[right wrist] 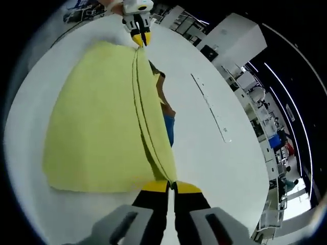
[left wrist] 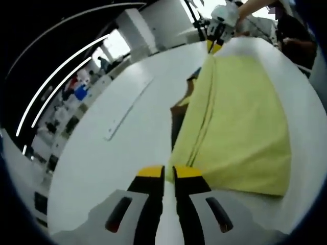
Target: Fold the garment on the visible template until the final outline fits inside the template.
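- Here we are at the white desk (left wrist: pixel 102 153), and the yellow garment (left wrist: pixel 240 127) is spread across it, stretched between the two grippers.
- The left gripper (left wrist: pixel 169 173) sits at the near corner of the cloth in the left gripper view; its yellow-tipped fingers (left wrist: pixel 151 172) are drawn together, pinching the folded edge of the garment.
- Over in the right gripper view, the right gripper (right wrist: pixel 171 186) does the same at its end: fingers (right wrist: pixel 187 188) pressed close, clamped on the corner of the garment (right wrist: pixel 97 132) where the fold line runs in.
- That fold line is a long doubled seam running straight from one gripper to the other, and the cloth looks taut along it.
- From the left gripper view you can spot the right gripper (left wrist: pixel 214 46) at the far end of the fold, a person's hand (left wrist: pixel 250 7) behind it.
- From the right gripper view the left gripper (right wrist: pixel 139 38) shows up at the far end, tips on the cloth's top corner.
- Beside the fold, something peeks out from under the lifted edge: a brown and blue patch (right wrist: pixel 167 122), partly hidden by the cloth; I can't tell what it is.
- Out on the bare desk, well apart from the garment, lies a long pale strip (right wrist: pixel 210 107), flat and straight.
- Shelving and bright strip lights sit beyond the desk's edge.
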A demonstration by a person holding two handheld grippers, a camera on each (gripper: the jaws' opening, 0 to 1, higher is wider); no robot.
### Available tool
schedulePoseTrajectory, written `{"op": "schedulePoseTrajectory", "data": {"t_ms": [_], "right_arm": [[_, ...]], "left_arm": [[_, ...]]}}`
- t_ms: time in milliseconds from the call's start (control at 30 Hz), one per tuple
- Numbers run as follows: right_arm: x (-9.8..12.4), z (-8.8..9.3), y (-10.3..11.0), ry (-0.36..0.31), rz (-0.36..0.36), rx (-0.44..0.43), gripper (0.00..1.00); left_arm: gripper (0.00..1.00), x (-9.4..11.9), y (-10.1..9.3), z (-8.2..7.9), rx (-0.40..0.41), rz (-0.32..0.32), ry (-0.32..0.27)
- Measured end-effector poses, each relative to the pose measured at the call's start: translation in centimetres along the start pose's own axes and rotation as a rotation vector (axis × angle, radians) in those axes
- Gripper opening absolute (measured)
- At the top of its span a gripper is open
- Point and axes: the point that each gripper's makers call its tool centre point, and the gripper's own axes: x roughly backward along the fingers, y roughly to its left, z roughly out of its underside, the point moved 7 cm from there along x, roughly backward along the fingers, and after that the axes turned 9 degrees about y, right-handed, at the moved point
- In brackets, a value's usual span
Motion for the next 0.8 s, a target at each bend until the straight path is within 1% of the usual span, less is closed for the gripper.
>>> {"op": "schedulePoseTrajectory", "data": {"t_ms": [67, 100, 167, 300, 400, 467, 567, 667, 700, 733, 767, 800], "right_arm": [[0.1, 0.0, 0.0, -0.002, 0.0, -0.004, 0.0], [0.1, 0.0, 0.0, -0.002, 0.001, -0.005, 0.0], [0.1, 0.0, 0.0, -0.001, 0.0, -0.006, 0.0], [0.1, -0.1, 0.0, -0.001, 0.001, -0.009, 0.0], [0.0, 0.0, 0.0, 0.001, 0.001, -0.012, 0.0], [0.0, -0.1, -0.1, 0.001, 0.002, -0.011, 0.0], [0.0, -0.1, -0.1, 0.001, 0.004, -0.014, 0.0], [0.0, -0.1, -0.1, -0.001, 0.006, -0.019, 0.0], [0.0, -0.1, -0.2, -0.002, 0.006, -0.024, 0.0], [0.1, -0.1, -0.3, -0.005, 0.006, -0.038, 0.0], [0.1, -0.1, -0.4, -0.007, 0.006, -0.045, 0.0], [0.1, -0.1, -0.5, -0.01, 0.004, -0.062, 0.0]], "left_arm": [[0.17, 0.1, -0.2, 0.4, -0.038, -0.004, 0.011], [0.17, 0.2, -0.4, 0.6, -0.046, 0.002, 0.018], [0.14, 0.3, -0.6, 1.1, -0.061, 0.012, 0.03], [0.16, 0.2, -0.7, 1.5, -0.08, 0.003, 0.054], [0.15, 0.1, -0.6, 1.3, -0.101, -0.008, 0.054], [0.14, -0.2, -0.7, 1.1, -0.134, -0.013, 0.058], [0.11, -0.6, -0.7, 1.0, -0.141, -0.012, 0.062], [0.0, -0.5, -0.6, 0.6, -0.103, -0.006, 0.049], [0.0, -0.5, -0.5, 0.6, -0.071, -0.006, 0.045], [0.0, -0.4, -0.3, 0.5, -0.023, -0.003, 0.044], [0.0, -0.4, -0.2, 0.5, -0.006, -0.003, 0.036], [0.0, -0.3, 0.2, 0.3, 0.054, -0.001, 0.017]]}}
